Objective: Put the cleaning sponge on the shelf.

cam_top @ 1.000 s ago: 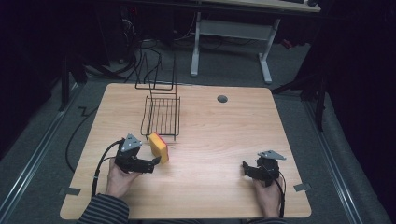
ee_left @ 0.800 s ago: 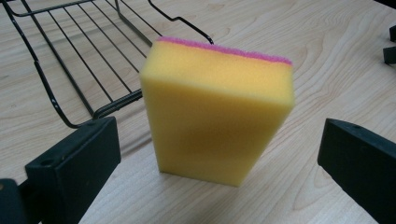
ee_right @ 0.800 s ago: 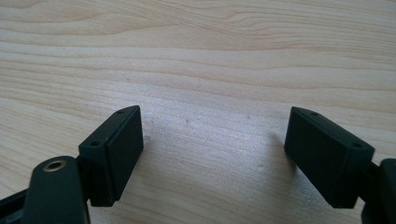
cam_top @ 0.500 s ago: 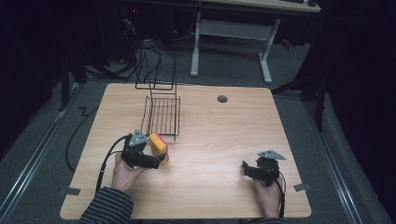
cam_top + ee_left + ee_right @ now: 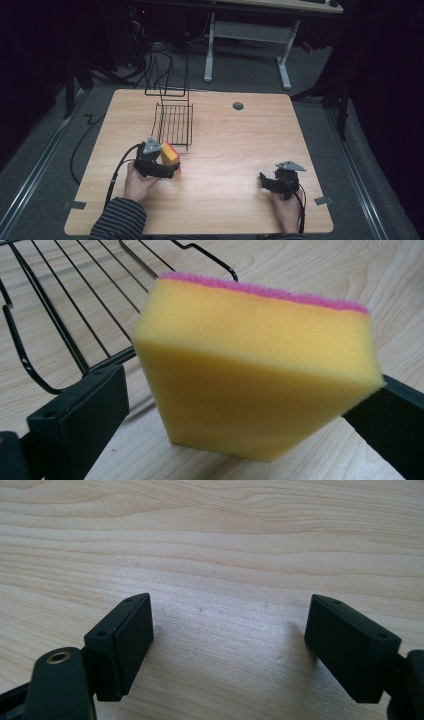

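The left gripper (image 5: 167, 167) is clamped on a yellow sponge (image 5: 255, 375) with a pink scouring layer (image 5: 265, 290) along its far face; the jaws press the two yellow end faces, and the block sits tilted between them, lifted a little off the wooden table (image 5: 240, 150). Taking the black wire rack (image 5: 174, 122) as the landmark, the sponge hangs just beside the rack's near edge, toward the person — not over the wires yet. Foam like this should be very light and soft, so it will likely squash and twist under pressure; a hold across the yellow body, as here, looks sound, though a corner grip could let it pivot. The right gripper (image 5: 272, 182) is well apart from the rack, low over bare tabletop, its jaws spread wide and empty.
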Motion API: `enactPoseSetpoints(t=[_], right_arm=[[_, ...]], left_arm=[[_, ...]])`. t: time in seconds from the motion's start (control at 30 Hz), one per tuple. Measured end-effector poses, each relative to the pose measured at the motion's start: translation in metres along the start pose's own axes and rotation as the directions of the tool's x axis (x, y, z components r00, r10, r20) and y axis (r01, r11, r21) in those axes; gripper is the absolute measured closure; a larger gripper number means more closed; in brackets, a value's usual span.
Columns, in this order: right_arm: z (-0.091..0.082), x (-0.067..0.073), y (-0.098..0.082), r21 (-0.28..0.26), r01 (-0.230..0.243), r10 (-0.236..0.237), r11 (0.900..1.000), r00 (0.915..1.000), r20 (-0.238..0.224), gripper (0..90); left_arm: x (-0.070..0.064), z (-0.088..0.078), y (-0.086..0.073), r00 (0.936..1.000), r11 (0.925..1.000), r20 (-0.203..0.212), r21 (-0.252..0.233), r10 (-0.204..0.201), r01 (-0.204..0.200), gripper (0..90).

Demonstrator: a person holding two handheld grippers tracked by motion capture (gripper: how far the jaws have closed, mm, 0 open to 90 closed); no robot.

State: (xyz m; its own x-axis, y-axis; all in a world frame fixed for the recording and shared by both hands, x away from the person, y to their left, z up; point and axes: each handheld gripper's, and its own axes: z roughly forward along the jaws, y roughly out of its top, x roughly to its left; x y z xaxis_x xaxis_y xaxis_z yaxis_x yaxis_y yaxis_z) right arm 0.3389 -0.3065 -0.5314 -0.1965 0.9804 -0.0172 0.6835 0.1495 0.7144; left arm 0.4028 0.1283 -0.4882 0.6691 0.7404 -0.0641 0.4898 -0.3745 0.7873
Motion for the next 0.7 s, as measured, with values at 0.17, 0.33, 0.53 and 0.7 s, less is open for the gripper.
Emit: enactPoseSetpoints(t=[0.17,0.33,0.53,0.7], right_arm=[[0.0,0.0,0.0,0.0,0.0,0.0,1.0,1.0,0.0,19.6],[0.0,0.0,0.0,0.001,-0.002,0.002,1.0,1.0,0.0,19.6],[0.0,0.0,0.0,0.001,-0.001,0.001,1.0,1.0,0.0,19.6],[0.0,0.0,0.0,0.0,0.0,0.0,1.0,1.0,0.0,19.6]], left_arm=[[0.0,0.006,-0.001,0.9999,0.9999,0.006,0.006,-0.008,0.008,0.0],[0.0,0.011,-0.002,1.0,0.9997,0.004,0.024,-0.004,0.004,1.2],[-0.001,0.014,-0.003,1.0,0.9996,0.004,0.028,0.005,-0.005,7.2],[0.0,0.015,-0.003,1.0,0.9996,0.002,0.027,0.002,-0.002,14.2]])
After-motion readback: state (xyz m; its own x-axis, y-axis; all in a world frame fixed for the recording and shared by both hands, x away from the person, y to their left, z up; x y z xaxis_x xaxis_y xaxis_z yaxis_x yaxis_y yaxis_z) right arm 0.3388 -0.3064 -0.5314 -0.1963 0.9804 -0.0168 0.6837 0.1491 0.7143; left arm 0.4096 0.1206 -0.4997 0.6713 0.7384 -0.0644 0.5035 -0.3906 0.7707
